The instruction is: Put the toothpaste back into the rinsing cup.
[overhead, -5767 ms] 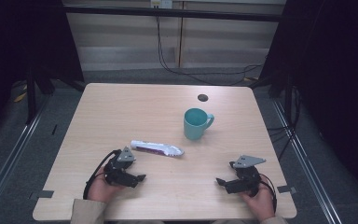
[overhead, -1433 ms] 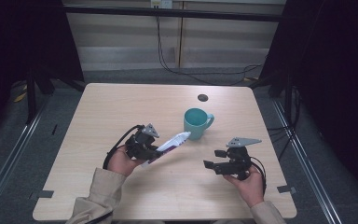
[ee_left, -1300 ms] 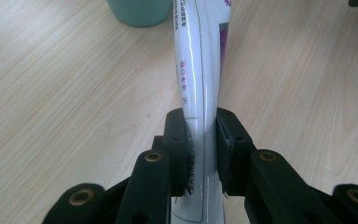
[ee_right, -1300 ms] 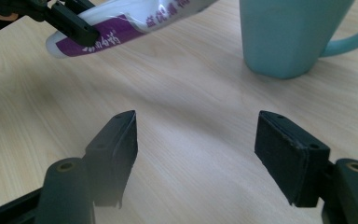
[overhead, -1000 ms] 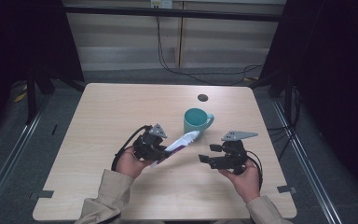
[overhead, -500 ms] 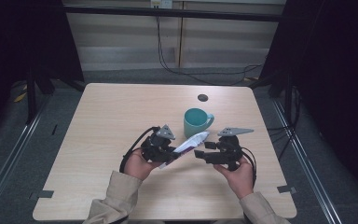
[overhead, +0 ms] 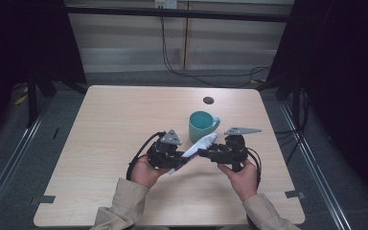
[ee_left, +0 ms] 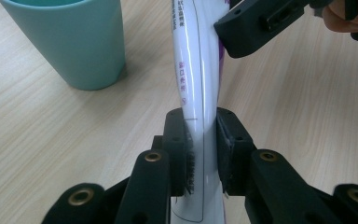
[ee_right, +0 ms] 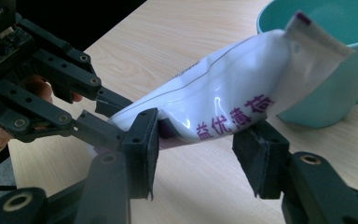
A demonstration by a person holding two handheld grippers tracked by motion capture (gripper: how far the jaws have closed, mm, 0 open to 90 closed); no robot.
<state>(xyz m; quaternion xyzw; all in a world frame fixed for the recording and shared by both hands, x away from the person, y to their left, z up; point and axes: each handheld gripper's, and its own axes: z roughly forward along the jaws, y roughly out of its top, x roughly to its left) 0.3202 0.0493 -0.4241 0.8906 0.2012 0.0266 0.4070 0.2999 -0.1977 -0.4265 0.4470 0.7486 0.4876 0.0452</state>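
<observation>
I've got the glossy white plastic sachet with purple print clamped at its lower end in my left gripper, held up off the pale wooden table, its long axis running up and away toward the teal ceramic mug. My right gripper is nearest the free end, its jaws apart and straddling the sachet mid-body, just short of the sealed tip, so closing there looks like the next step.

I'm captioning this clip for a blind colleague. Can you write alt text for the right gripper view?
The right gripper, jaws open, straddles a white sachet with purple print. The left gripper holds the sachet's far end, and a teal mug stands behind on the wooden table.
</observation>
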